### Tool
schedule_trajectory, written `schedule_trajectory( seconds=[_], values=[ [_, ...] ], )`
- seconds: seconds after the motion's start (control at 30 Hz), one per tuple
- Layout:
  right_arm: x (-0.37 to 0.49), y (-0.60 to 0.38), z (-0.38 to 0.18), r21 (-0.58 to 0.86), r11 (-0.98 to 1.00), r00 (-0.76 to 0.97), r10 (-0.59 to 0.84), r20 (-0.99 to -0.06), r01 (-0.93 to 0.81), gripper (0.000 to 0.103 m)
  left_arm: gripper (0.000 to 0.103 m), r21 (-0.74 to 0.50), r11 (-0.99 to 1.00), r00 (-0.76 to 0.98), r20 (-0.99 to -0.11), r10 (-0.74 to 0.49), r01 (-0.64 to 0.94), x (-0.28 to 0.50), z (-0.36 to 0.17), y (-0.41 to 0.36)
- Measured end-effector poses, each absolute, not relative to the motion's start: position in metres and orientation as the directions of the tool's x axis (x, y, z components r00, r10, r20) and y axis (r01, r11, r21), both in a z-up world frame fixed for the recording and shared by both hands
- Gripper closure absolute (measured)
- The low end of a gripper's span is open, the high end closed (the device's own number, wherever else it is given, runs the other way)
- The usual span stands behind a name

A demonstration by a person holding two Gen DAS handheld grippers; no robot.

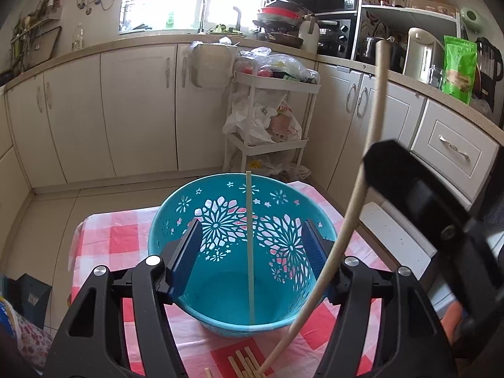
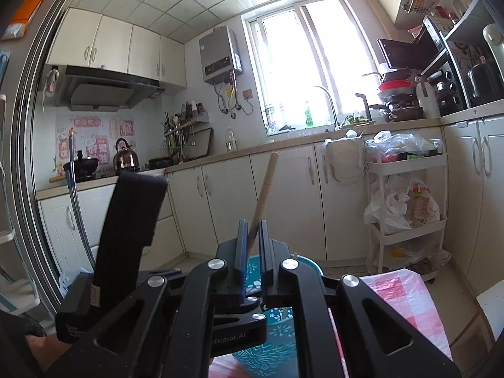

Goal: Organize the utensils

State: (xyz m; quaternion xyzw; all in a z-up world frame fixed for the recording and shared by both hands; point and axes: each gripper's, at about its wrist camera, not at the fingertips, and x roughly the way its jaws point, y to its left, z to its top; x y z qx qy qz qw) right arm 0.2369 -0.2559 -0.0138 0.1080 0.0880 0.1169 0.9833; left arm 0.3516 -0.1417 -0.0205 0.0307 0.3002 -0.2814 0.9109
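Progress is early: one thin pale chopstick (image 1: 250,245) stands in the teal perforated plastic basket (image 1: 220,324), more wooden sticks (image 1: 244,363) lie on the near tabletop (image 1: 110,239), the right gripper (image 2: 251,245) has its jaws clamped on a long wooden handle (image 2: 266,182), and the left gripper (image 1: 252,252) holds its jaws wide and empty.

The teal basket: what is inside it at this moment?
One thin pale stick stands inside the teal basket, leaning on its far rim. The near wall hides part of the floor.

A chopstick (image 1: 250,245) stands in the basket (image 1: 176,220) on the table (image 1: 104,236), more chopsticks (image 1: 244,363) lying before it.
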Motion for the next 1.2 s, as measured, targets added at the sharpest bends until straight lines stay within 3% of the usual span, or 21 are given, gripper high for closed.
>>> schedule_trajectory(
  seconds=[0.17, 0.4, 0.57, 0.7, 0.77, 0.9, 1.0, 1.2],
  values=[
    [0.238, -0.259, -0.016, 0.243, 0.95, 0.958, 0.24, -0.157, -0.198, 0.095, 0.039, -0.149, 0.836, 0.646, -0.569, -0.509, 0.528, 0.354, -0.019, -0.136],
    [0.224, -0.263, 0.011, 0.232, 0.948, 0.966, 0.243, -0.086, -0.218, 0.095, 0.039, -0.185, 0.828, 0.656, -0.529, -0.538, 0.53, 0.348, -0.003, -0.126],
    [0.223, -0.278, 0.007, 0.291, 0.936, 0.959, 0.245, -0.141, -0.196, 0.095, 0.038, -0.19, 0.841, 0.653, -0.552, -0.518, 0.506, 0.353, -0.007, -0.122],
    [0.212, -0.279, -0.02, 0.354, 0.898, 0.877, 0.374, -0.301, -0.262, 0.094, 0.038, -0.238, 0.842, 0.663, -0.528, -0.531, 0.485, 0.347, -0.005, -0.099],
    [0.21, -0.262, -0.041, 0.33, 0.884, 0.777, 0.455, -0.436, -0.332, 0.093, 0.037, -0.266, 0.842, 0.669, -0.516, -0.535, 0.469, 0.341, -0.005, -0.083],
    [0.201, -0.225, -0.084, 0.269, 0.87, 0.614, 0.485, -0.623, -0.414, 0.093, 0.037, -0.334, 0.844, 0.643, -0.547, -0.536, 0.42, 0.332, -0.021, -0.054],
    [0.208, -0.204, -0.107, 0.261, 0.864, 0.55, 0.48, -0.683, -0.43, 0.093, 0.036, -0.344, 0.863, 0.627, -0.594, -0.505, 0.369, 0.323, -0.043, -0.037],
    [0.239, -0.156, -0.125, 0.164, 0.857, 0.499, 0.429, -0.753, -0.489, 0.093, 0.036, -0.388, 0.875, 0.645, -0.597, -0.477, 0.288, 0.314, -0.06, -0.002]
  ],
)
